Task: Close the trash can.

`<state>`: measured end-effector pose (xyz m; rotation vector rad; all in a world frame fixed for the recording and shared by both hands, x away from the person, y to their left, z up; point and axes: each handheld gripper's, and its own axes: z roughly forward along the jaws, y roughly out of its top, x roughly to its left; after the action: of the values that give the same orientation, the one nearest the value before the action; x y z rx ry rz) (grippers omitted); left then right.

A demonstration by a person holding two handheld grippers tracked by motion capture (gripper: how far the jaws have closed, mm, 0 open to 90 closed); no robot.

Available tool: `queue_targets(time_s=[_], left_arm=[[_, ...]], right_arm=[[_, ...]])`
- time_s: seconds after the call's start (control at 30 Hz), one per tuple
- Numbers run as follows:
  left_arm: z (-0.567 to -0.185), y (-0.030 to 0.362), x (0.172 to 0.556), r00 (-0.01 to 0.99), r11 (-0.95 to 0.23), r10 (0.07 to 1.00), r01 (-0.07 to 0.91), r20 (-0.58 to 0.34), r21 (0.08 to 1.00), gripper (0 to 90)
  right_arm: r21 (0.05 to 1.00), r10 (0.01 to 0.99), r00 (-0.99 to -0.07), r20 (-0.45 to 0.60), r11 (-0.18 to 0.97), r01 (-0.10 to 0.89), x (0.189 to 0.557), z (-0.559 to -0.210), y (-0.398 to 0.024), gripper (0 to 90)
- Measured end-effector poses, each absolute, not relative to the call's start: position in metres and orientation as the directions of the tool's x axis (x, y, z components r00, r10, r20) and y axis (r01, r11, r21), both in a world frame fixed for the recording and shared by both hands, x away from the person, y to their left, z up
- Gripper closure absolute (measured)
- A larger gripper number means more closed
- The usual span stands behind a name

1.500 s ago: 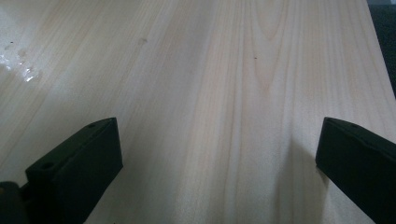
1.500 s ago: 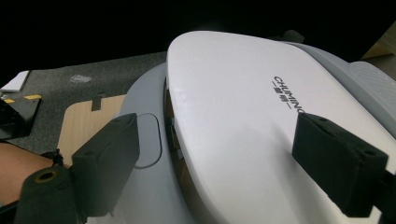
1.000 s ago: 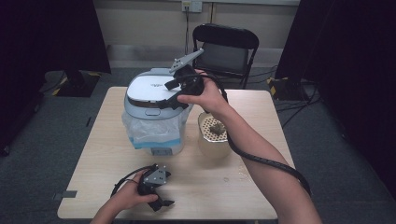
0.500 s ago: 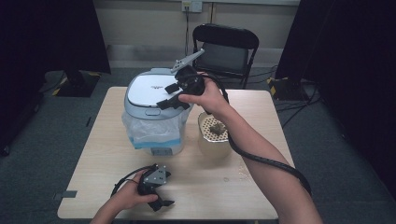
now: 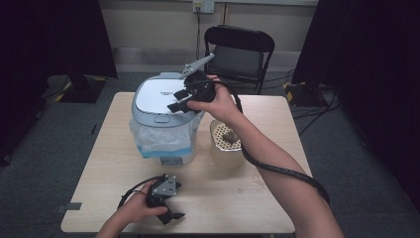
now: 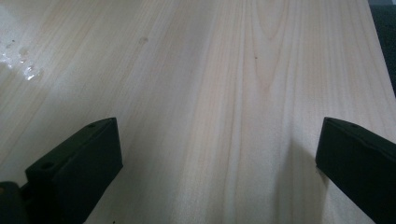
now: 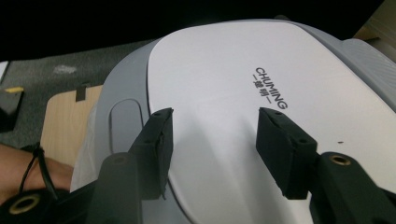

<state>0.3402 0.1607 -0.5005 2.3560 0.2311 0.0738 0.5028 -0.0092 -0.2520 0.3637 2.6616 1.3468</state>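
A grey bin with a white lid (image 5: 158, 96) marked CHUMING (image 7: 271, 86) stands at the back left of the table, with a clear plastic liner (image 5: 163, 141) hanging around it. My right gripper (image 5: 181, 99) (image 7: 212, 126) hovers just over the lid's right side and points left across it. Its jaws have just been closing to a narrow gap, and nothing is between them. My left gripper (image 5: 171, 214) (image 6: 210, 140) rests on the bare wood near the front edge, jaws wide apart and empty.
A beige perforated tub (image 5: 227, 148) with a dark lump inside stands right of the bin, under my right forearm. A few water drops (image 6: 23, 65) lie on the wooden table (image 5: 277, 148). A black chair (image 5: 240, 54) stands behind the table.
The right gripper's jaws have drawn closer together above the lid. Both hands stay where they were.
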Motion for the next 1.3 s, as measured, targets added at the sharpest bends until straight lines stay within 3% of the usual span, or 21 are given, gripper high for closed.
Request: queue_targets(time_s=[0.43, 0.47, 0.5, 0.67, 0.7, 0.9, 1.3], left_arm=[[-0.500, 0.161, 0.340, 0.982, -0.700, 0.190, 0.146, -0.015, 0.699, 0.0], [-0.500, 0.161, 0.340, 0.982, -0.699, 0.189, 0.145, -0.015, 0.700, 0.0], [-0.500, 0.161, 0.340, 0.981, -0.699, 0.192, 0.149, -0.017, 0.700, 0.0], [-0.500, 0.161, 0.340, 0.981, -0.702, 0.192, 0.149, -0.016, 0.696, 0.0], [-0.500, 0.161, 0.340, 0.981, -0.702, 0.192, 0.149, -0.017, 0.697, 0.0], [-0.500, 0.161, 0.341, 0.982, -0.701, 0.191, 0.135, 0.001, 0.700, 0.0], [-0.500, 0.161, 0.341, 0.982, -0.704, 0.187, 0.132, 0.002, 0.698, 0.0]], right_arm=[[0.821, 0.285, -0.958, -0.042, 0.556, 0.130, 0.501, -0.257, -0.009, 47.2], [0.823, 0.285, -0.958, -0.039, 0.553, 0.132, 0.501, -0.257, -0.010, 43.7], [0.820, 0.295, -0.955, -0.035, 0.555, 0.141, 0.499, -0.258, -0.008, 31.3], [0.818, 0.308, -0.951, -0.025, 0.553, 0.158, 0.499, -0.257, -0.008, 25.5], [0.815, 0.310, -0.950, -0.021, 0.556, 0.164, 0.500, -0.257, -0.010, 19.3], [0.822, 0.326, -0.946, -0.001, 0.539, 0.185, 0.498, -0.256, -0.022, 14.9], [0.807, 0.341, -0.940, -0.008, 0.558, 0.195, 0.478, -0.255, -0.047, 14.8]])
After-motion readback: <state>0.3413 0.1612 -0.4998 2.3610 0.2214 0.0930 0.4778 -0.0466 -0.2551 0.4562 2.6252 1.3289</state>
